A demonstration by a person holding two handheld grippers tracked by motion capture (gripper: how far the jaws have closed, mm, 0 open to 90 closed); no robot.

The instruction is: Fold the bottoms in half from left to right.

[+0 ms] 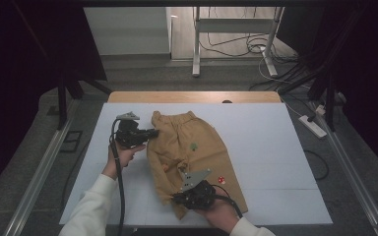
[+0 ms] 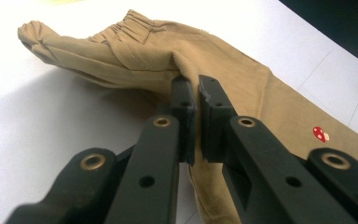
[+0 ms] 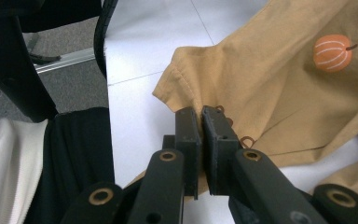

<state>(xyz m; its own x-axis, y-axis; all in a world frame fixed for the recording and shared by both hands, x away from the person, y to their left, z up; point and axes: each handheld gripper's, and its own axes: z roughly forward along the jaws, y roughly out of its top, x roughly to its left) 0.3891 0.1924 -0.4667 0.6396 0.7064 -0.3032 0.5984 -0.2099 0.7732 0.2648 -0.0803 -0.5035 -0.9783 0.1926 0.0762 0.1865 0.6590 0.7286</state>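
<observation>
While both tools pinch tan trousers [image 1: 189, 147], left tool [image 1: 153, 132], right tool [image 1: 176, 198], white table [image 1: 275, 147], trailing cable [image 1: 119, 196]

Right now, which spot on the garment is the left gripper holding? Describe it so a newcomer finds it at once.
On the white table lies a pair of tan trousers. The left gripper is shut on their left side edge, just below the gathered elastic waistband at the far end. The right gripper pinches the hem end.

Tan trousers [image 1: 192, 152] with red mushroom [image 1: 221, 180], orange pumpkin [image 3: 333, 52], green motif [image 1: 194, 146]; white table [image 1: 270, 142]; black grippers
</observation>
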